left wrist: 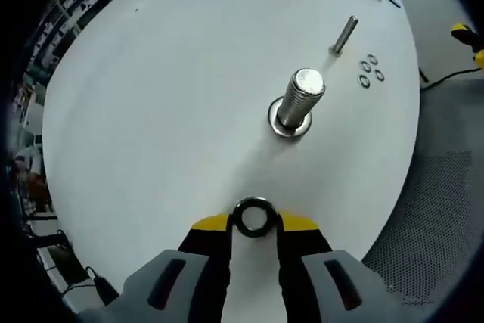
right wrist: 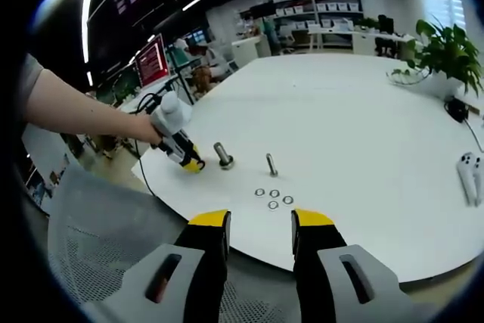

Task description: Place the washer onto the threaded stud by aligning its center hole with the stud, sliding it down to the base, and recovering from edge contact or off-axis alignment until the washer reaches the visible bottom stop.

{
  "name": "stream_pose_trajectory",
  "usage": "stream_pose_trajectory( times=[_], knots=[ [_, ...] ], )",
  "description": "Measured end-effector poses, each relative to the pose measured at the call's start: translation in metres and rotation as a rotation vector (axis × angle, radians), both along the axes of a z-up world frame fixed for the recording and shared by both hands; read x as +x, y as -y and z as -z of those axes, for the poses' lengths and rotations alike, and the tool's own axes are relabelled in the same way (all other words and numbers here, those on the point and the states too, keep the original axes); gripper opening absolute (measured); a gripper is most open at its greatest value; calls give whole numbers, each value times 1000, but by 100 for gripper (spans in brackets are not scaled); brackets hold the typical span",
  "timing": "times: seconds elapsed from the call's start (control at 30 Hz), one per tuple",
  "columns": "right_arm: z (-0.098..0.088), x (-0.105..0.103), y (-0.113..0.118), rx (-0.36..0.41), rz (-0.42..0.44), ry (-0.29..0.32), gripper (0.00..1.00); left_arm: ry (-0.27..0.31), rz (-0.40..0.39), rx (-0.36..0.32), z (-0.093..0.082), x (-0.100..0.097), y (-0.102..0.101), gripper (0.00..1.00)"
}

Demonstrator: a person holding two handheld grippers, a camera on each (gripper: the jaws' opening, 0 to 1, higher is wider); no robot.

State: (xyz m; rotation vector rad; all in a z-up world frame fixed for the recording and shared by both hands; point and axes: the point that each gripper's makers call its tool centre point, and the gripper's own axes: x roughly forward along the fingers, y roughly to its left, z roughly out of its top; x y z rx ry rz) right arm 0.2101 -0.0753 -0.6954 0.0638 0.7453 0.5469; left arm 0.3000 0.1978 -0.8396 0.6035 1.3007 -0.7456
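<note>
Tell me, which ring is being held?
The dark washer pinched in the left gripper, near the big threaded stud. The four other washers lie loose on the white table.

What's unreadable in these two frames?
- Left gripper view: whether a washer already sits at the large stud's base, blurred.
- Left gripper view: the held washer's lower edge, hidden between the left gripper's tips.
- Right gripper view: the spare washers, too small for detail.
</note>
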Motion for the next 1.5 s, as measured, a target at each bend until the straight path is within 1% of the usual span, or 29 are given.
stream_pose_trajectory(
  times=[0.1, 0.17, 0.27, 0.33, 0.43, 0.6, 0.67, 0.7, 0.77, 0.87, 1.13, 1.4, 1.5],
  knots=[
    [0, 0, 0, 1, -1, 1, 35, 12, 34, 8, 0, -1, 0, 21],
    [0, 0, 0, 2, -1, 0, 35, 10, 3, 7, 0, -1, 0, 22],
    [0, 0, -1, 4, -1, 0, 35, 14, 12, 10, 0, 0, 1, 23],
    [0, 0, -1, 4, -2, 0, 35, 4, 19, 5, 0, -2, 1, 25],
    [-1, 0, -1, 7, 1, 1, 35, 6, 31, 11, 1, -1, 1, 26],
    [-1, 0, -1, 8, -2, 1, 35, 4, 26, 15, 0, -2, 2, 25],
    [-1, 0, -1, 9, -1, 1, 35, 4, 19, 13, 0, -2, 1, 25],
    [-1, 0, -1, 10, 0, 1, 35, 13, 9, 13, 0, 0, 0, 23],
    [-1, 0, -1, 10, 3, 1, 35, 17, -24, -6, 0, 4, -2, 21],
    [-1, 0, -1, 8, 0, 0, 35, 11, -10, 3, 1, 1, -1, 20],
    [-1, 0, -1, 11, 2, 0, 34, 2, -5, 31, 1, 1, 0, 19],
    [-1, 0, -1, 12, 2, 1, 34, 12, -2, 23, 0, 0, 1, 19],
    [-1, 0, -1, 12, 3, 1, 34, 17, -5, 14, -4, -5, 5, 18]
  ],
)
